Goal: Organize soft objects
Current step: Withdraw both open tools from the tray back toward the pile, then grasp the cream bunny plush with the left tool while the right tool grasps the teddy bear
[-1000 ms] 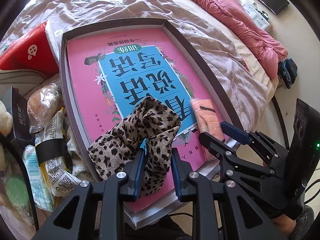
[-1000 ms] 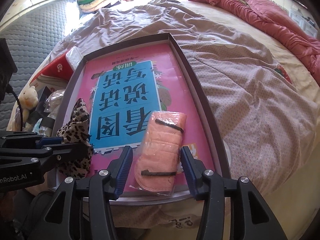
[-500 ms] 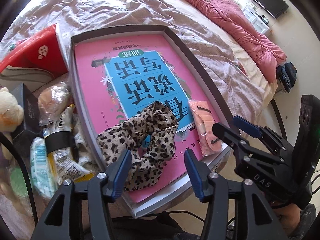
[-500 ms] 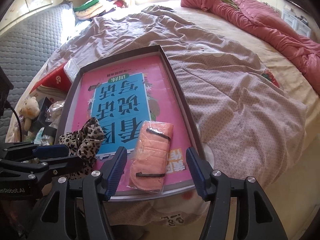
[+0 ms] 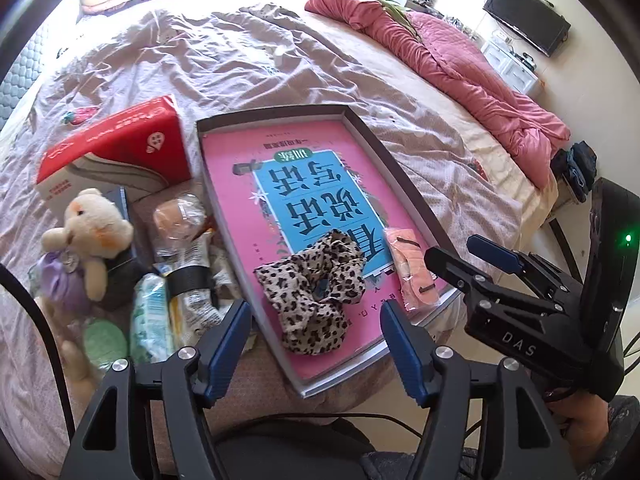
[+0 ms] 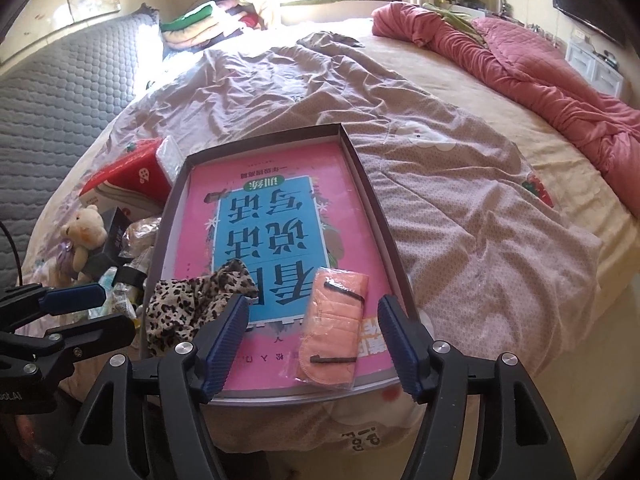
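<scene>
The left hand-held gripper (image 5: 316, 340) hangs above the near end of a shallow grey tray (image 5: 404, 176) on the bed (image 5: 240, 60), its jaws opening and pinching nothing. Just beyond its fingertips, between them in view, a leopard-print scrunchie (image 5: 316, 292) lies loose on the pink book cover (image 5: 256, 184) inside the tray. The right hand-held gripper (image 6: 312, 328) hovers alongside, jaws likewise opening and empty; a peach cloth in a clear wrapper (image 6: 334, 320) rests on the tray just ahead of its fingers. Left of the left hand-held gripper sit a small plush bear (image 5: 88, 236), wrapped packets (image 5: 152, 320) and a red box (image 5: 116, 148).
</scene>
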A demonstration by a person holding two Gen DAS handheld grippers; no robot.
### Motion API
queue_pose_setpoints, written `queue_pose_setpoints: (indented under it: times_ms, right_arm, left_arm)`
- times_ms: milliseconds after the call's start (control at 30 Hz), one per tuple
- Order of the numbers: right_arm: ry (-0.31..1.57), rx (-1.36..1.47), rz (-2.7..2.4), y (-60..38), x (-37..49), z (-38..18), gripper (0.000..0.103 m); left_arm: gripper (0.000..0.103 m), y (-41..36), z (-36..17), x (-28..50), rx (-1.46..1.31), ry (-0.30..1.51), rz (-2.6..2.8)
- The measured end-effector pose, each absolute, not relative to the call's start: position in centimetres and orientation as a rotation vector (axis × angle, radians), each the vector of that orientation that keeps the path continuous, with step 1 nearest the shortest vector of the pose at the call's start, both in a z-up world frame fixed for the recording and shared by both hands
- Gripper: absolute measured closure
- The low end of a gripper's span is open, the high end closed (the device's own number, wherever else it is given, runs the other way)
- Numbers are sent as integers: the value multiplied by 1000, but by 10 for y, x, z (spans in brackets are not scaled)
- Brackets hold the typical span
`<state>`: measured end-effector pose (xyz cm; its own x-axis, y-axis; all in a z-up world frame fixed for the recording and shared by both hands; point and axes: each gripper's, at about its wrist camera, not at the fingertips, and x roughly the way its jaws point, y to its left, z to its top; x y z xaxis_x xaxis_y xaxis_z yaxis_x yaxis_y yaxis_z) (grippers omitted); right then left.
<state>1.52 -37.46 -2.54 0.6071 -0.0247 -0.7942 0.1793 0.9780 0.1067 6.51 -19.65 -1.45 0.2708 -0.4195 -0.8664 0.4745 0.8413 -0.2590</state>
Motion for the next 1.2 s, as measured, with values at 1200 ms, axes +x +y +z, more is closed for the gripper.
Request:
queue_pose_setpoints:
  times_ms: [1200]
  right_arm:
    - [838,32,126,-229,37,42,31]
  left_arm:
    - [36,5,-6,70,-173,1104,-299]
